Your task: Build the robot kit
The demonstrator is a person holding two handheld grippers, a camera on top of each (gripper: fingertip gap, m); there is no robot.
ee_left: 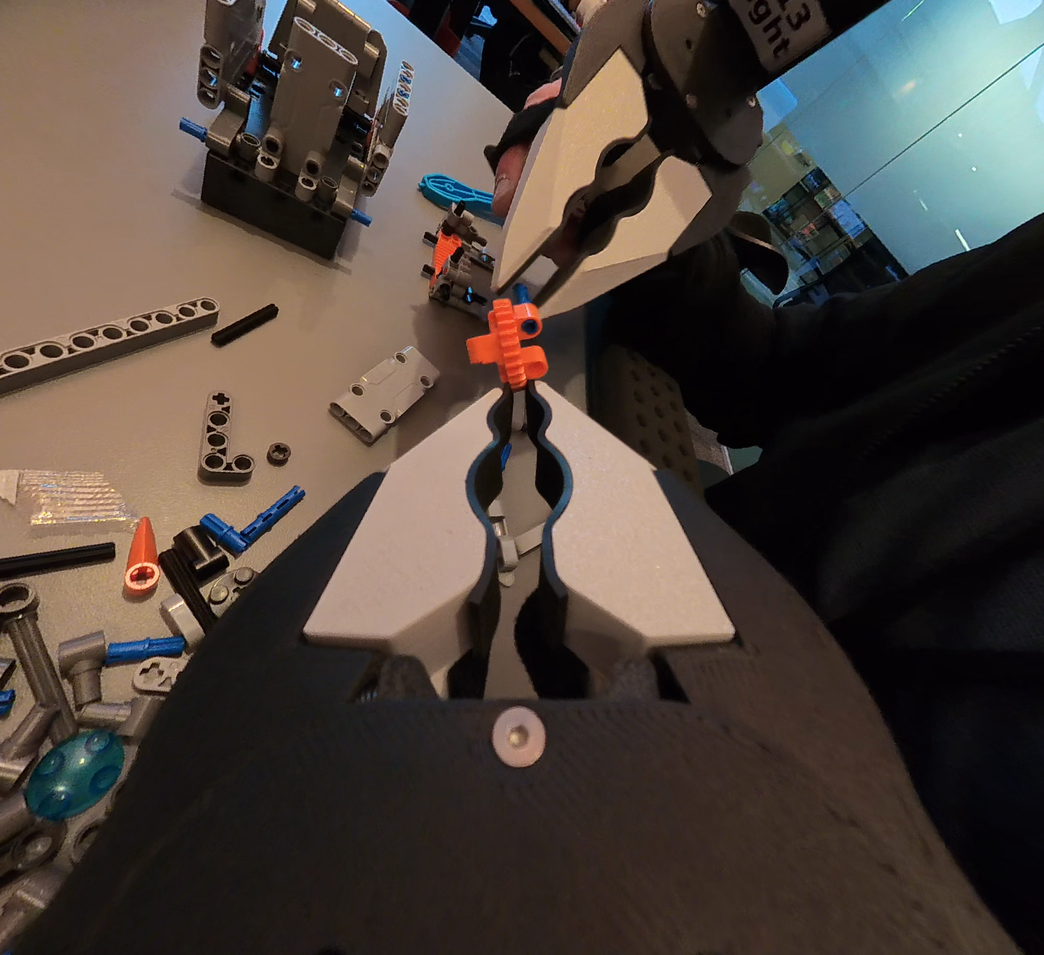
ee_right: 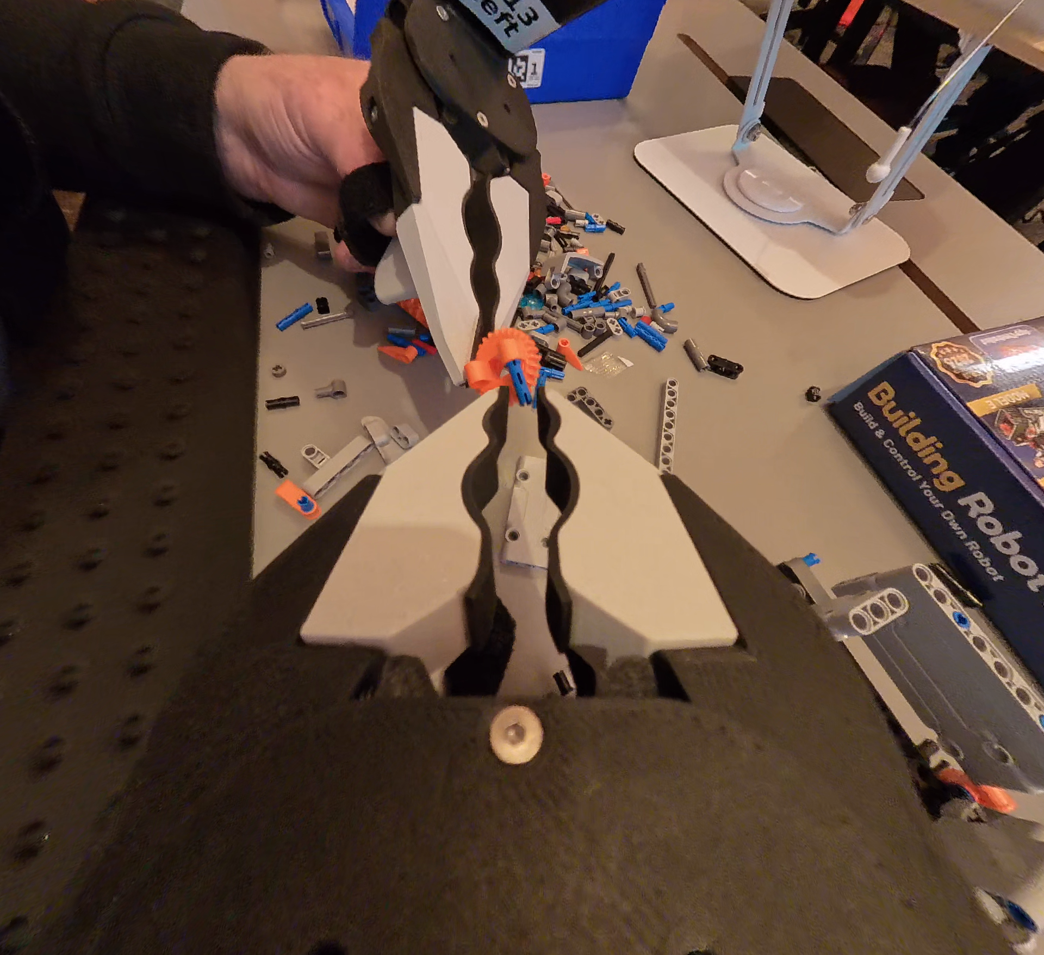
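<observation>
My left gripper (ee_left: 515, 391) is shut on an orange gear piece (ee_left: 507, 346) and holds it above the grey table (ee_left: 85, 227). My right gripper (ee_right: 518, 399) meets it tip to tip and is shut on a short blue pin (ee_right: 520, 381) that sits at a hole of the orange gear piece (ee_right: 497, 357). In the left wrist view the right gripper (ee_left: 525, 296) comes down from the upper right with the blue pin (ee_left: 522, 294) at its tips. In the right wrist view the left gripper (ee_right: 480, 357) comes down from above, held by a hand (ee_right: 282, 137).
A grey assembled model (ee_left: 294, 125) stands at the back left, with a long grey beam (ee_left: 107, 340), an L-shaped beam (ee_left: 220, 439) and a grey panel (ee_left: 384, 394) lying near. Loose parts (ee_right: 593, 300) are piled mid-table. A blue bin (ee_right: 593, 41), a lamp base (ee_right: 791, 250) and a product box (ee_right: 960, 447) stand around. Less than 4 cm separates the two grippers' tips.
</observation>
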